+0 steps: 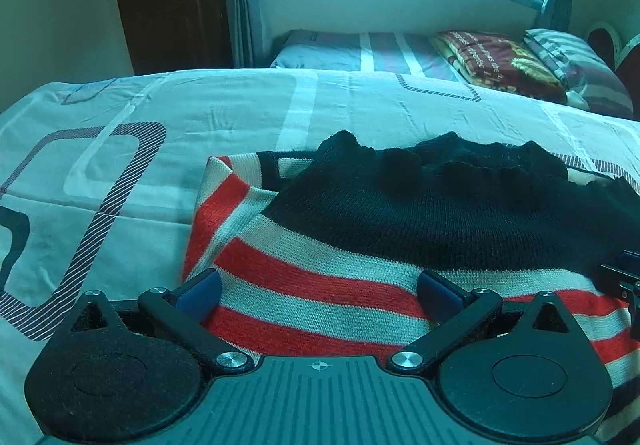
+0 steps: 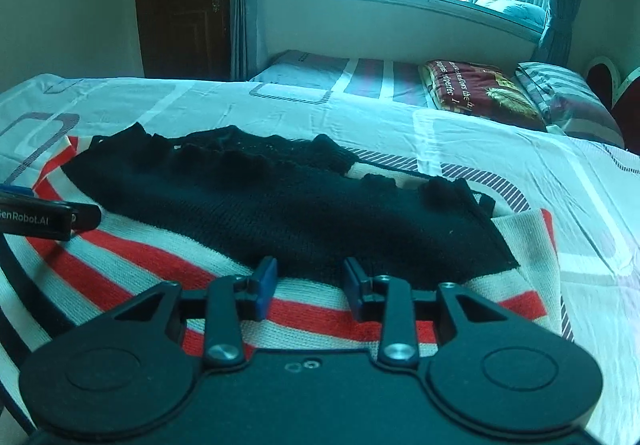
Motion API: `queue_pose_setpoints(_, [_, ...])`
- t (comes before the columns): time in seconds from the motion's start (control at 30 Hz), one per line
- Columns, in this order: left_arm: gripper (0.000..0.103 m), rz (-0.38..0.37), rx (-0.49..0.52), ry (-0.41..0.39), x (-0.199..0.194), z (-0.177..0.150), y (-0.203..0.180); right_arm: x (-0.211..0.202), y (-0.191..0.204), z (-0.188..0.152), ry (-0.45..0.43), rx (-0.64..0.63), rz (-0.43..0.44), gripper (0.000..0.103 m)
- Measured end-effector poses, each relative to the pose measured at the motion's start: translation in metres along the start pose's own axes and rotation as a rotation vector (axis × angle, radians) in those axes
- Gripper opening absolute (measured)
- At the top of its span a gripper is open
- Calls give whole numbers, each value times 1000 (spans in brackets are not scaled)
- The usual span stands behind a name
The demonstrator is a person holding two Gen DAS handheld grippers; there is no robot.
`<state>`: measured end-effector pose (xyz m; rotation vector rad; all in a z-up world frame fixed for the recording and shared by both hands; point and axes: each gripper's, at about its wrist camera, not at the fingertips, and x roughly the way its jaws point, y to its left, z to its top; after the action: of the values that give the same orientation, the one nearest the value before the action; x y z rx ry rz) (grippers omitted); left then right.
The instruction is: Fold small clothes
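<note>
Left gripper (image 1: pixel 318 291) wide apart over the striped sweater (image 1: pixel 320 285); right gripper (image 2: pixel 310 281) narrowly apart, gripping nothing.

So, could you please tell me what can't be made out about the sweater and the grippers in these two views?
- Sweater: near hem hidden behind the left gripper in the left wrist view; right side cut off by the edge.
- Right gripper: right wrist view doesn't show whether its pads pinch cloth.
- Sweater's underside: hidden against the bed sheet.
</note>
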<state>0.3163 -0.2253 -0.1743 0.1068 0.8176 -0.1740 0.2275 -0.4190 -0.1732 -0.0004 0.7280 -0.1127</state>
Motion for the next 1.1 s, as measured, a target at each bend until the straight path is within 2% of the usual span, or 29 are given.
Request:
queue_pose_setpoints(0.17, [103, -4, -19, 18, -17, -3, 5, -12, 0, 9, 22, 51, 22, 37])
queue_pose_setpoints(0.33, [103, -19, -5, 6, -41, -16, 14, -35, 11, 13, -17, 53, 42, 37])
queue_pose_setpoints(0.47, [103, -38, 28, 6, -56, -35, 16, -51, 31, 4, -30, 38, 73, 36])
queue_pose_setpoints(0.57, [103, -19, 62, -4, -58, -50, 18, -54, 45, -8, -14, 21, 83, 36])
queue_pose_setpoints(0.67, [103, -12, 75, -1, -57, -57, 20, -46, 55, -22, 25, -11, 57, 36])
queue_pose_setpoints(0.73, [103, -8, 87, -6, -57, -58, 19, -44, 57, -25, 18, -12, 54, 36])
queue_pose_setpoints(0.87, [103, -8, 69, 5, -67, -57, 20, -55, 56, -21, 29, 14, 50, 36])
queue_pose_setpoints(0.97, [103, -26, 62, -4, -78, -65, 24, -71, 56, -29, 5, 32, 64, 37])
queue_pose_setpoints(1.1, [103, -41, 66, -6, -88, -78, 26, -83, 62, -40, 17, 42, 86, 37])
